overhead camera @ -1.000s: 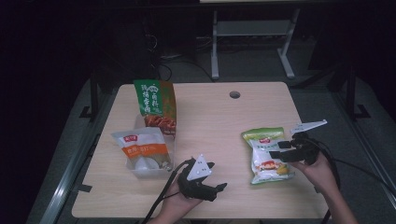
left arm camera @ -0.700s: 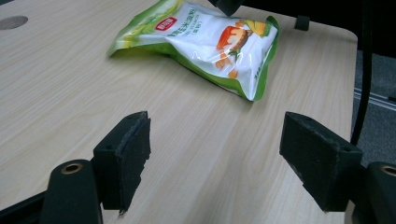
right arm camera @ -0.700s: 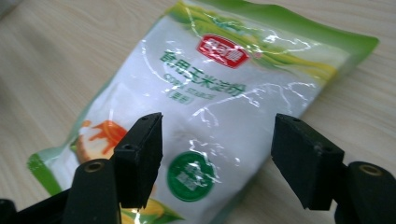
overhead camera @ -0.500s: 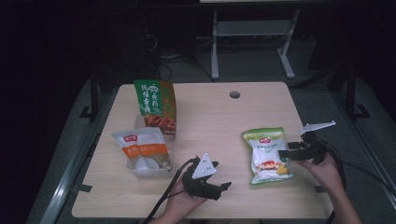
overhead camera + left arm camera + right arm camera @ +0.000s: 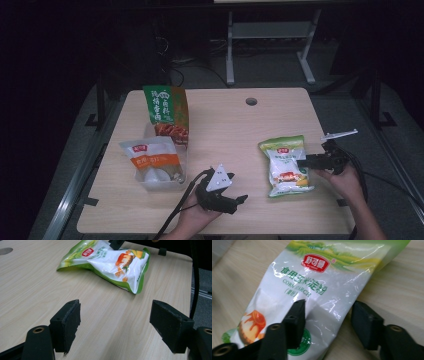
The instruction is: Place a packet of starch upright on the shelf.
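Note:
A green and white corn starch bag [image 5: 287, 165] lies flat on the right part of the wooden table [image 5: 225, 135]. My right gripper [image 5: 303, 163] comes in low from the right at the bag's right edge. In the right gripper view, one of the right gripper's [image 5: 328, 317] jaws is over the bag [image 5: 317, 290] and the other is beside its edge; the jaws have just been closing, with that edge between them and no firm pinch showing. My left gripper [image 5: 239, 204] rests open near the front edge, and between its jaws [image 5: 115, 322] is bare wood, with the bag [image 5: 110, 262] farther off.
A clear plastic box [image 5: 176, 159] at the left holds an orange and white bag [image 5: 150, 160]. Behind it stands a tall green and red bag [image 5: 167, 112]. A cable hole [image 5: 251, 101] sits near the table's far edge. Cables trail off the front and right edges.
My right gripper has sunk a little at the corn starch bag's right edge and its jaws have narrowed. The left gripper has kept still.

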A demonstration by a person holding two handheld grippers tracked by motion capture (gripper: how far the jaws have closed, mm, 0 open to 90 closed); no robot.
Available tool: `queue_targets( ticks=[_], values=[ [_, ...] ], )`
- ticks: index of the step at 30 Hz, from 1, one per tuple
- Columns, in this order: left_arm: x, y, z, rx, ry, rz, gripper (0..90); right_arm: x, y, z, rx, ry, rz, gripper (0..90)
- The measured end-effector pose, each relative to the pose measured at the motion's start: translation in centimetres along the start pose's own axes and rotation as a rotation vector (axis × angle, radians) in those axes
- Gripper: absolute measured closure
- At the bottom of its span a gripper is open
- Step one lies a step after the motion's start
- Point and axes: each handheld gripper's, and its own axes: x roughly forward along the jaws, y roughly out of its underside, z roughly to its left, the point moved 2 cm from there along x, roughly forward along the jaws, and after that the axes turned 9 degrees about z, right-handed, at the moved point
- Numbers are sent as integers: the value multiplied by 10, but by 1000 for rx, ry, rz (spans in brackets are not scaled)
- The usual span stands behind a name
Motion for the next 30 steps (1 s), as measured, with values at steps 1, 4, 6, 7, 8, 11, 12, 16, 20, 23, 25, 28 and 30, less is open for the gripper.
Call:
queue_targets(
  ticks=[1, 4, 6, 7, 8, 11, 12, 16, 20, 23, 25, 28, 30],
  values=[
    [0, 0, 0, 0, 1, -1, 244, 0, 1, 0, 6, -15, 2, 509],
    [2, 0, 1, 2, 2, 6, 244, 2, 2, 1, 26, -50, 1, 624],
    [2, 0, 1, 0, 2, 7, 244, 2, 2, 1, 20, -50, 5, 676],
    [3, 0, 1, -5, 3, 6, 244, 3, 2, 3, 9, -35, 5, 713],
    [3, 0, 1, -6, 3, 5, 244, 3, 2, 5, 17, -18, 3, 765],
    [3, 0, 2, -7, 1, 6, 244, 3, 3, 6, 17, -13, -1, 827],
    [2, 0, 2, -9, 1, 6, 244, 2, 4, 7, 17, -8, 0, 831],
    [2, 1, 3, -8, -4, 6, 244, 1, 7, 9, 20, -16, 6, 831],
    [2, 3, 5, -13, -6, 9, 245, 3, 4, 3, 45, -19, 7, 606],
    [2, 3, 6, -14, -6, 9, 245, 6, 0, -1, 59, -46, 7, 601],
    [2, 3, 6, -16, -6, 8, 245, 7, -1, -1, 70, -55, 6, 621],
    [4, 3, 7, -21, -1, 11, 245, 8, -1, -1, 61, -89, 5, 765],
    [5, 3, 7, -24, 4, 13, 245, 8, 0, 1, 51, -82, 8, 801]
  ],
)
